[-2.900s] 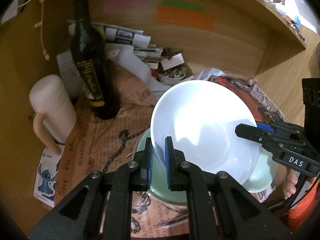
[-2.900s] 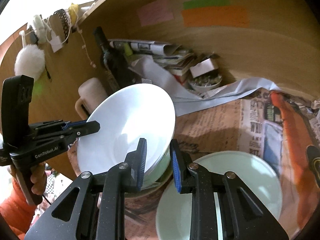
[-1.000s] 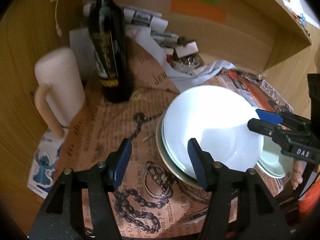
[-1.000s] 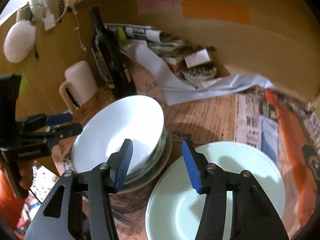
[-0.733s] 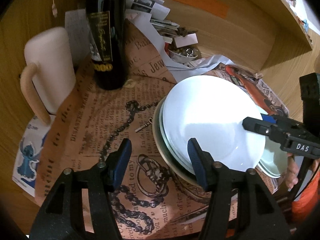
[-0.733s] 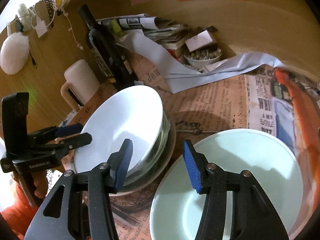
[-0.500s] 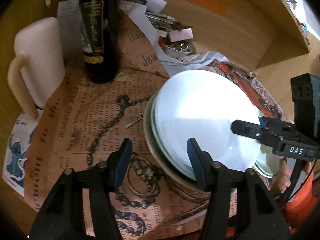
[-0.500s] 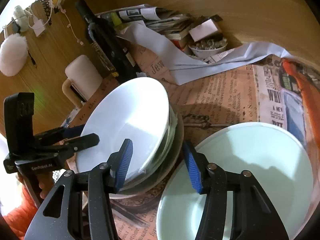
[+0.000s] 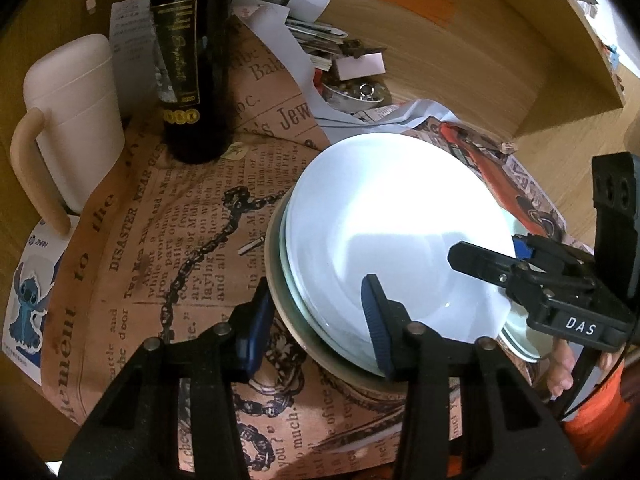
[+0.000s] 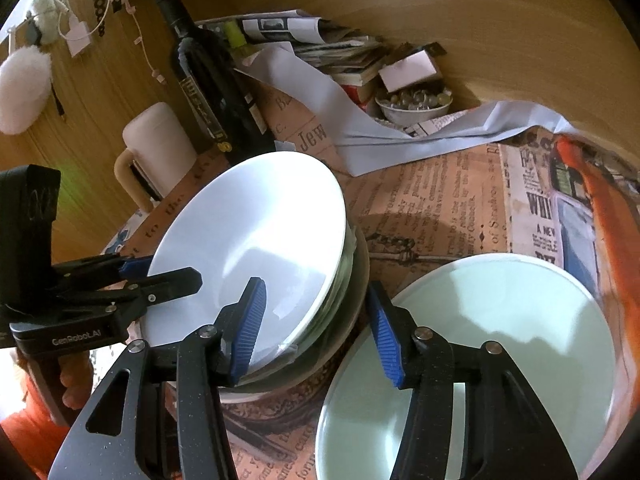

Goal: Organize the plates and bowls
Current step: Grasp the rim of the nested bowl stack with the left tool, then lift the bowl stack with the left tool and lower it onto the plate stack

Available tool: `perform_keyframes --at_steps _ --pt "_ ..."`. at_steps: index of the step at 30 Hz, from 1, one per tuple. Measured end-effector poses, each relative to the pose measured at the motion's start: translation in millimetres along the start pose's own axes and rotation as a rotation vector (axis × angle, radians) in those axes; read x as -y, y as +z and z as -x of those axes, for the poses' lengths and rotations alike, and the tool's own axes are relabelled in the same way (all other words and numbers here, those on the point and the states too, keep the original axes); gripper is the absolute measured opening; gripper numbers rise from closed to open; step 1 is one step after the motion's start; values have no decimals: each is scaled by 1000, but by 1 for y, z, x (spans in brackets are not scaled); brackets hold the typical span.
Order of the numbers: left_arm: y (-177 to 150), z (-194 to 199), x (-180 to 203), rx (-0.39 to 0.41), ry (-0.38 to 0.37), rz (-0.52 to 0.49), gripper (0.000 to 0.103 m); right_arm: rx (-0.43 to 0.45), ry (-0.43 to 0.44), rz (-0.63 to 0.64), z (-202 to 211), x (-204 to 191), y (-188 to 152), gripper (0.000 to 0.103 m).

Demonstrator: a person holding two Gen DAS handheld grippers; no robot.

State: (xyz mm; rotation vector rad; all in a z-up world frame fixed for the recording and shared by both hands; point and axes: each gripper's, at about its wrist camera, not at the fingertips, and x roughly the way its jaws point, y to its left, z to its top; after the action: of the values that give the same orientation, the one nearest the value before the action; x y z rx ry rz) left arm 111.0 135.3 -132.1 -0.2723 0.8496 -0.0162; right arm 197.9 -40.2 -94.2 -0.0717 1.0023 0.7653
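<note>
A white bowl [image 9: 392, 232] [image 10: 256, 236] lies on top of a stack of dishes, with a beige bowl [image 9: 280, 312] at the bottom. My left gripper [image 9: 318, 324] [image 10: 160, 276] straddles the stack's near rim. Its jaws are closing, and neither pad presses on the rim. From the other side my right gripper [image 10: 316, 328] [image 9: 486, 250] straddles the stack's rim without gripping it, its jaws closing a little. A pale green plate [image 10: 480, 340] [image 9: 520, 340] lies flat on the cloth beside the stack, under the right gripper.
A dark wine bottle [image 9: 192, 80] and a cream mug [image 9: 72, 120] stand left of the stack. A small dish of trinkets [image 9: 356, 92] and piled papers [image 10: 320, 44] sit against the wooden back wall. A newspaper-print cloth [image 9: 160, 240] covers the table.
Earlier both grippers held the white bowl tilted above the stack. It now rests on the stack and both have let go. Over the last second the left jaws narrowed.
</note>
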Motion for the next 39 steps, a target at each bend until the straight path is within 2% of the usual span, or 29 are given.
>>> perform_keyframes --at_steps 4,17,39 --pt "1 2 -2 3 -15 20 44 7 4 -14 1 4 1 42" --pt "2 10 4 47 19 18 41 44 -22 -3 7 2 4 32" --pt "23 25 43 119 -29 -44 41 137 -48 -56 47 20 7 31"
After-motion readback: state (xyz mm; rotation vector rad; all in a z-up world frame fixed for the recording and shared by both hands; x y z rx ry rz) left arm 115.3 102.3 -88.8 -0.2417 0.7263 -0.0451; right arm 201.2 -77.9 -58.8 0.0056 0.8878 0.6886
